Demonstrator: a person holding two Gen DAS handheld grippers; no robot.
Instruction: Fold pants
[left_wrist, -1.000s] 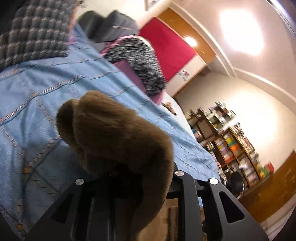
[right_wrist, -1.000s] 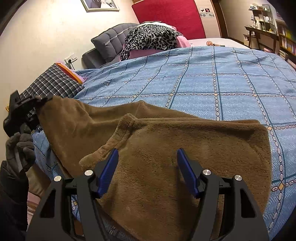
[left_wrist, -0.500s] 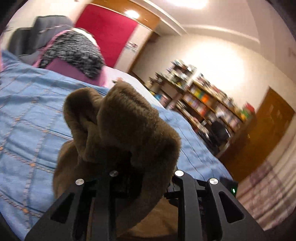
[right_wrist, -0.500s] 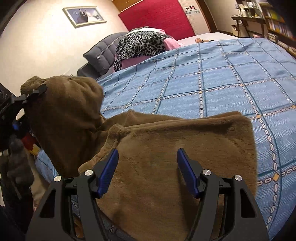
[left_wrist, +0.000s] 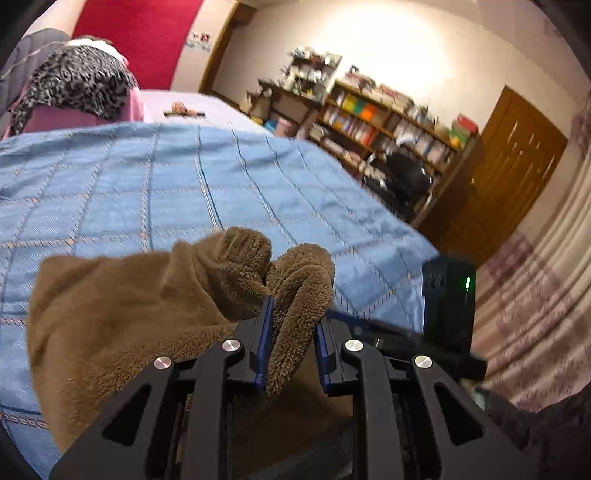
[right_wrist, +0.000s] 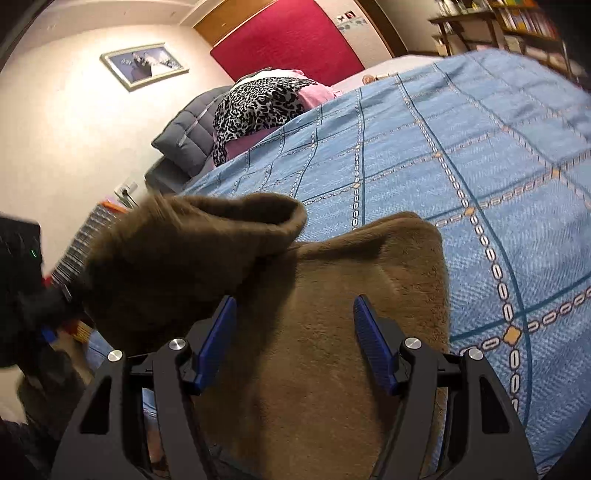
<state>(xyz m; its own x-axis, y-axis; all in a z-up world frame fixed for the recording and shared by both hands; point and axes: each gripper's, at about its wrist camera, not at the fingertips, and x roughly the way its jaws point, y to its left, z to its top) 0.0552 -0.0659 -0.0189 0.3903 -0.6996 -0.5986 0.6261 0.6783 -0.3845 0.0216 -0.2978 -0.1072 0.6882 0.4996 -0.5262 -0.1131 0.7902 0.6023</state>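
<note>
Pinching pants (left_wrist: 110, 325): left gripper (left_wrist: 291, 332) closing | right gripper (right_wrist: 291, 332) wide, empty

Your left wrist camera looks close over its fingers toward the bookshelf (left_wrist: 388, 122) at upper right; your right faces the headboard wall. Both share the blue bedspread (left_wrist: 155, 192) (right_wrist: 461, 155).

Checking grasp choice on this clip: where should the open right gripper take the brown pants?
Probably the flat far corner of the brown pants, approached from the near bed edge. That hem lies thin on the blue bedspread; the left gripper already pinches the other end. The right gripper is open.
</note>
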